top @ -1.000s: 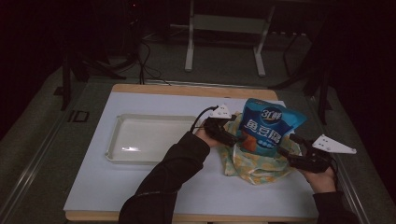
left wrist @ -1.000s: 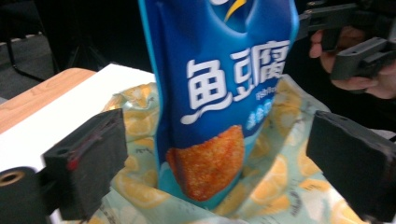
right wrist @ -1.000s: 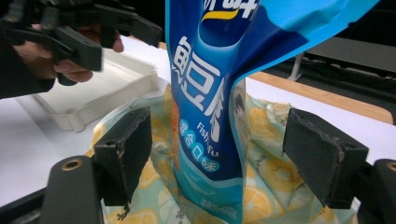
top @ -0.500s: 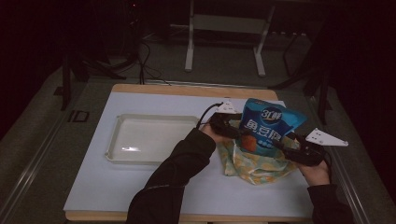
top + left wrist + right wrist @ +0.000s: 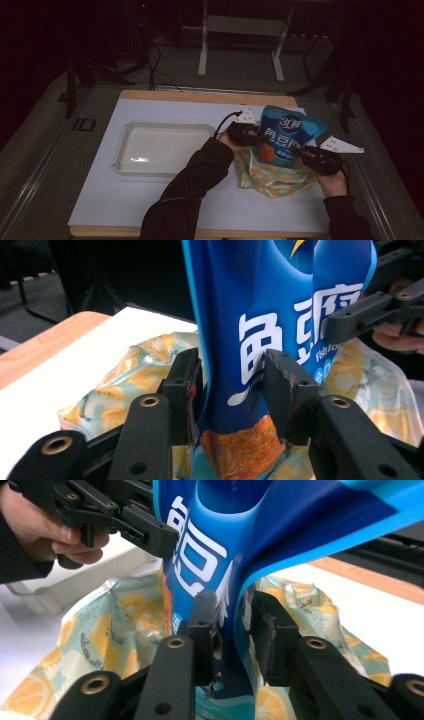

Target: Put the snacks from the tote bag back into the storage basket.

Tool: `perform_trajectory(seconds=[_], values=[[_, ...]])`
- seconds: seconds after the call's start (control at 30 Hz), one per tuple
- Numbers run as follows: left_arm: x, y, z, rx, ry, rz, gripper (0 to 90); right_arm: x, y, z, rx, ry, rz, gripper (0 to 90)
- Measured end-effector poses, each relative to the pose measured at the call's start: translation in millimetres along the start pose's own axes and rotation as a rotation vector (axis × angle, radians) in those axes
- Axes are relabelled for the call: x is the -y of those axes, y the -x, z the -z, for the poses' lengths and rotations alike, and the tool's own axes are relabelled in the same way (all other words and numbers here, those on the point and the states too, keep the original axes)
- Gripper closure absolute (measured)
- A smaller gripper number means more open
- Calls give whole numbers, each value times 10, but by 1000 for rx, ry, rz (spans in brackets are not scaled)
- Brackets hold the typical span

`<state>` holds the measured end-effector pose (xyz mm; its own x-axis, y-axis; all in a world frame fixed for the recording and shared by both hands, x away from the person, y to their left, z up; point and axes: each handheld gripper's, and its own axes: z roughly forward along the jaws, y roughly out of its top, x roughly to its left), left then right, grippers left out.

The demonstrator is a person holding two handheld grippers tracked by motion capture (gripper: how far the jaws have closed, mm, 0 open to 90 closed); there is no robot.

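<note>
A tall blue snack bag point(image 5: 288, 131) stands upright inside a crumpled bag printed with orange slices point(image 5: 270, 176) on the right of the white table top. My left gripper point(image 5: 256, 140) has just been closing on the blue bag's left edge. In the left gripper view, both pads of my left gripper point(image 5: 232, 390) press the blue bag point(image 5: 250, 315) between them. My right gripper point(image 5: 301, 150) has likewise been closing from the right side. Its jaws point(image 5: 235, 625) pinch a fold of the blue bag point(image 5: 210, 555). The orange-slice bag point(image 5: 120, 630) spreads out below.
A shallow white tray point(image 5: 165, 147) lies left of the bags, beside the left forearm. The white table top point(image 5: 125, 205) has a wooden edge at the back. Behind the table stands a metal frame point(image 5: 240, 25) on a dark floor with cables.
Both grippers have narrowed their jaws onto the blue bag's sides. The right gripper drew slightly inward to the bag. The bag stays upright in the same spot.
</note>
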<state>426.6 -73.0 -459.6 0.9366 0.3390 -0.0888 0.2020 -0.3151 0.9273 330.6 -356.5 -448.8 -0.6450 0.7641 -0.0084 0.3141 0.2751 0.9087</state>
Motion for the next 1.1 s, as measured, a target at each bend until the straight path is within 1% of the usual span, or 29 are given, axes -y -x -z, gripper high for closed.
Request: perform_trajectory(seconds=[0.1, 0.17, 0.3, 0.33, 0.43, 0.53, 0.57, 0.6, 0.67, 0.8, 0.87, 1.1], values=[[-8, 0, -4, 9, 4, 4, 660, -7, -14, -10, 10, -7, 5, 762], [-14, -1, -2, 16, 5, 9, 704, -16, -28, -16, 21, -14, 18, 789], [-20, 19, -2, 17, 12, -2, 786, -30, -41, -16, 49, -21, 24, 824], [-23, 21, 1, 19, 14, -3, 819, -32, -42, -15, 54, -19, 21, 836], [-42, 39, -3, 20, 9, -5, 832, -35, -46, -15, 64, -18, 18, 852], [-75, 69, -9, 18, -5, -5, 845, -45, -55, -13, 86, -19, 20, 871], [-88, 78, -12, 16, -11, 0, 849, -49, -43, -8, 85, -21, 13, 876], [-100, 86, -12, 11, -16, -6, 849, -49, -43, -8, 85, -21, 13, 876], [-120, 98, -11, 10, -21, -4, 855, -56, -38, -3, 85, -22, 8, 879], [-157, 112, 9, 8, -9, 5, 861, -103, -44, 29, 88, -14, 11, 883], [-180, 124, 25, 3, -4, -1, 861, -116, -41, 38, 88, -8, 13, 883], [-343, 161, 125, -3, 16, -1, 864, -266, -55, 111, 89, 12, 35, 887]])
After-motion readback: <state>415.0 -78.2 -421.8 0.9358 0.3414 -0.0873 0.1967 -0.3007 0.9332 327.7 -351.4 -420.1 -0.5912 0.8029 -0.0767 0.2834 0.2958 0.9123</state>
